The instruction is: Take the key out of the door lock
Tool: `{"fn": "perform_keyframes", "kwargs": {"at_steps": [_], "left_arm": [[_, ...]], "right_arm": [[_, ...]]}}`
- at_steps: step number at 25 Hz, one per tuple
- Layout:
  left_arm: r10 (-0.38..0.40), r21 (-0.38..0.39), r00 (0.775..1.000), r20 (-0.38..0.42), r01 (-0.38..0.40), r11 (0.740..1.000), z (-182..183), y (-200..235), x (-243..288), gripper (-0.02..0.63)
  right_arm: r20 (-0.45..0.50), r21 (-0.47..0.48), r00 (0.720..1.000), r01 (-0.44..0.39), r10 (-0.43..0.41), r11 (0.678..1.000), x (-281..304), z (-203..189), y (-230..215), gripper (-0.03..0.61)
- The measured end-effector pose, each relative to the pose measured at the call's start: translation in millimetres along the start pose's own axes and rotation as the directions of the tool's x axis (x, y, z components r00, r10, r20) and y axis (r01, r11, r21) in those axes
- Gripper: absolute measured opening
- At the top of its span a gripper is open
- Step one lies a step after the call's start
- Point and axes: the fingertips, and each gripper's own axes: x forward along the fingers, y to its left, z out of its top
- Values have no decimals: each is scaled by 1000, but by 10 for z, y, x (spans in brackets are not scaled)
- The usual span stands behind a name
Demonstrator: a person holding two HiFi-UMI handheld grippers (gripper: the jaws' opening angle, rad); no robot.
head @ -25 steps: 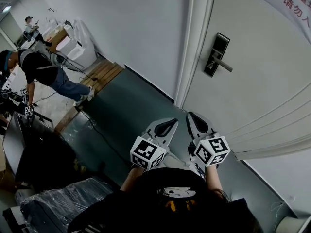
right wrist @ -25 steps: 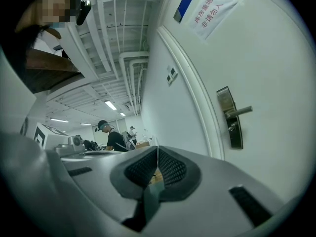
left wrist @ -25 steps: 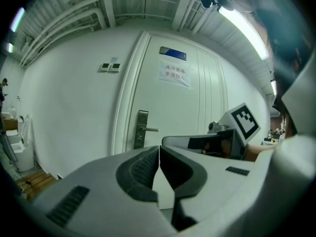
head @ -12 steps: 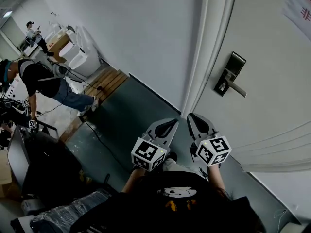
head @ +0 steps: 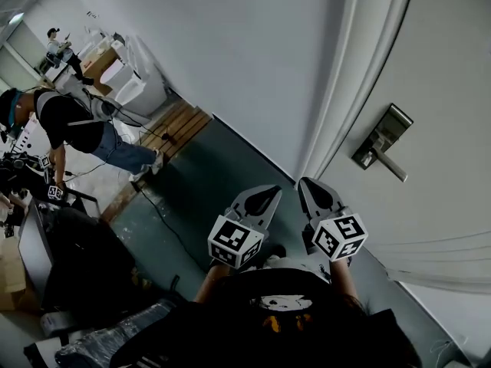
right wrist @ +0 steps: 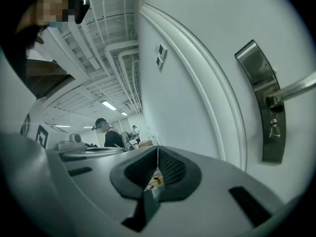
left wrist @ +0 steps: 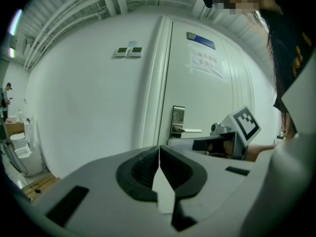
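A steel lock plate (head: pixel 381 138) with a lever handle (head: pixel 394 167) sits on the white door (head: pixel 437 60), up and to the right of both grippers. In the right gripper view the lock plate (right wrist: pixel 261 100) fills the right side, with a small key (right wrist: pixel 273 128) sticking out below the handle (right wrist: pixel 296 88). My left gripper (head: pixel 268 193) and right gripper (head: pixel 308 183) are held side by side at chest height, both shut and empty, well short of the door. The left gripper view shows the lock plate (left wrist: pixel 177 122) ahead, and the right gripper (left wrist: pixel 232 138) beside it.
A white door frame (head: pixel 349 83) and a plain wall (head: pixel 230 44) stand to the left of the door. A dark green floor (head: pixel 207 182) runs below. Far left, a bending person (head: pixel 77 125), a wooden platform (head: pixel 178 121), cables and a black cart (head: pixel 69 259).
The door lock has slid right and down in the head view and looks nearer. Both grippers have travelled with me toward the door, still shut and side by side.
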Motion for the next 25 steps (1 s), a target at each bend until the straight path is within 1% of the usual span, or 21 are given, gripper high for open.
{"fn": "perform_keyframes", "kwargs": {"at_steps": [3,5,9,14,18,21,25], "left_arm": [[-2,6,1000,-17,2,1000,-73,109,165,12],[-16,14,1000,-26,16,1000,-86,99,254,12],[-61,32,997,-35,62,998,-22,0,412,12],[-111,48,993,-27,112,993,15,-150,581,12],[-163,54,985,-55,166,985,-12,-310,672,12],[-200,62,978,-60,204,977,-7,-393,752,12],[-221,69,972,-77,227,972,-69,-424,814,12]], "right_arm": [[5,18,1000,1,-2,1000,108,-69,-158,6],[14,33,1000,13,-14,999,91,-88,-238,6],[18,49,998,59,-60,997,-15,-78,-388,6],[32,52,993,111,-112,992,-154,-51,-555,6],[57,76,988,142,-147,987,-280,-4,-619,6],[66,97,982,172,-178,980,-358,-33,-698,6],[65,121,976,201,-209,972,-405,-108,-804,6]]}}
